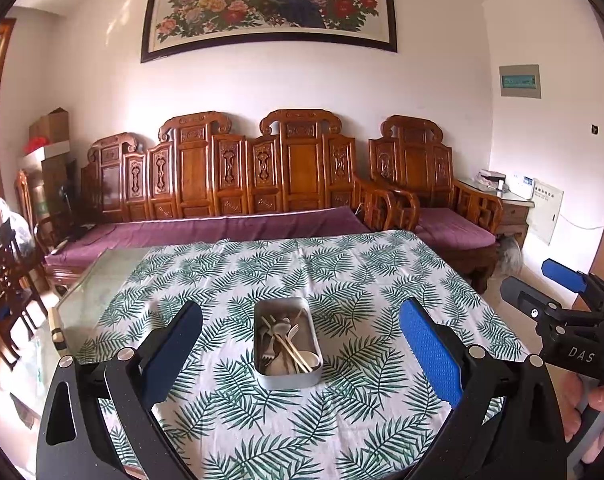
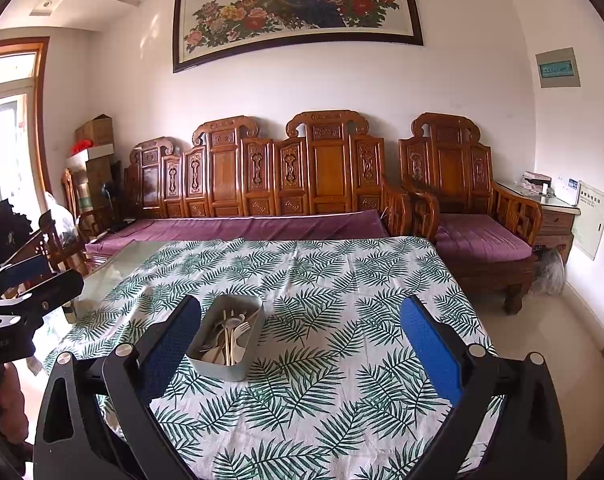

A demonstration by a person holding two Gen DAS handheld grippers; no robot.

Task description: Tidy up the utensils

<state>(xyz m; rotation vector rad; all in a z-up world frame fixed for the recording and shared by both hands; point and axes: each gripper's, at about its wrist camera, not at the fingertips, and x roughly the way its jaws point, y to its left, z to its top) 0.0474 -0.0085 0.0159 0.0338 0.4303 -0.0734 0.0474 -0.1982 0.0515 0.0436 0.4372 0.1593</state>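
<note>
A grey metal box sits on the leaf-print tablecloth. It holds several utensils: forks, spoons and wooden chopsticks. My left gripper is open and empty, above the table, with the box between its fingers further ahead. My right gripper is open and empty; the box lies ahead near its left finger, with the utensils inside. The right gripper also shows at the right edge of the left wrist view, and the left gripper at the left edge of the right wrist view.
The tablecloth covers most of a glass table whose bare corner shows at the left. A carved wooden sofa with purple cushions stands behind it, an armchair at the right, wooden chairs at the left.
</note>
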